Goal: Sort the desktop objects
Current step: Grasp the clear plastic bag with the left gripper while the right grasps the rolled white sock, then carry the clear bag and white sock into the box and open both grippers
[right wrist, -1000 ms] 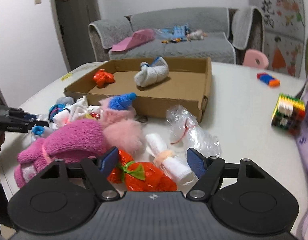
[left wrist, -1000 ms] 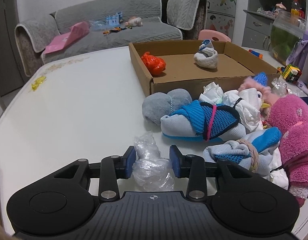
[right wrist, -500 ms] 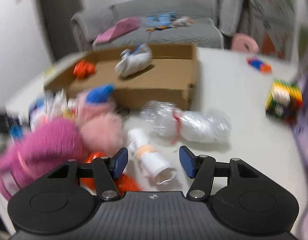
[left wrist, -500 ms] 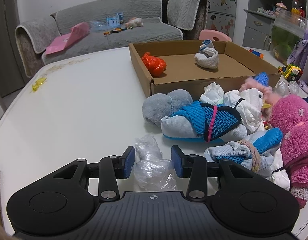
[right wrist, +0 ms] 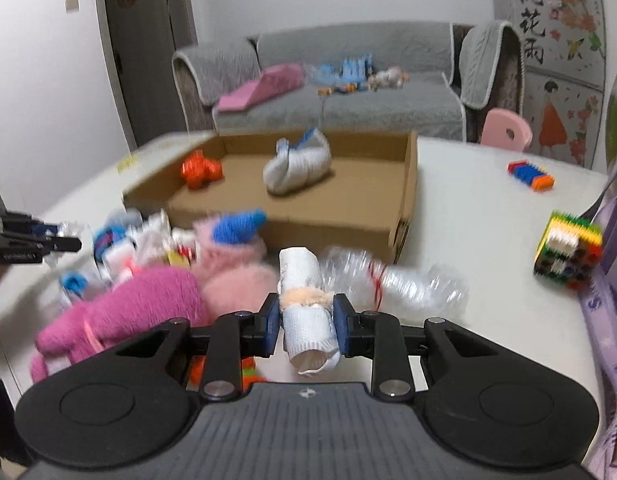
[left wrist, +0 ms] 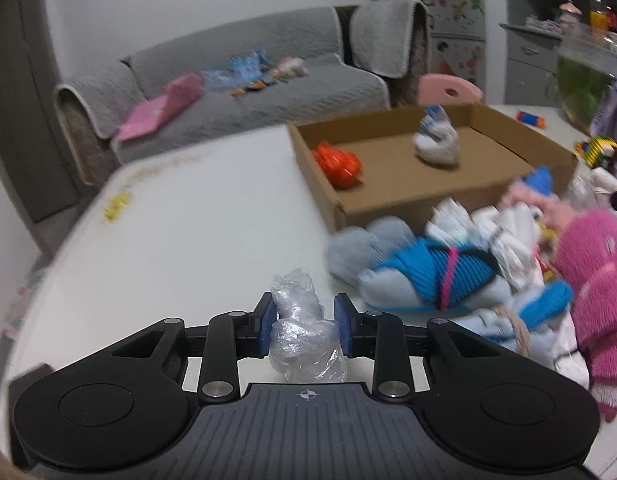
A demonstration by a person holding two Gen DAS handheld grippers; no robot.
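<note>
My left gripper (left wrist: 306,330) is shut on a clear plastic bag bundle (left wrist: 302,338) and holds it above the white table (left wrist: 188,240). My right gripper (right wrist: 306,326) is shut on a rolled white sock (right wrist: 306,312) tied with a peach band. A shallow cardboard box (left wrist: 428,168) holds an orange bundle (left wrist: 340,164) and a white-blue sock bundle (left wrist: 436,144); it also shows in the right wrist view (right wrist: 292,196). A heap of socks and gloves (left wrist: 488,272) lies in front of the box.
A clear plastic bag with a red tie (right wrist: 388,276) lies right of my right gripper. A pink glove (right wrist: 120,312) and pink fluffy bundle (right wrist: 236,264) lie to its left. A block cube (right wrist: 568,248) and small brick piece (right wrist: 530,174) sit at the right. A grey sofa (right wrist: 348,96) stands behind.
My right gripper moved right from the orange bag, closed on the rolled white sock and lifted it. My left gripper closed tighter on the plastic bag bundle and lifted it.
</note>
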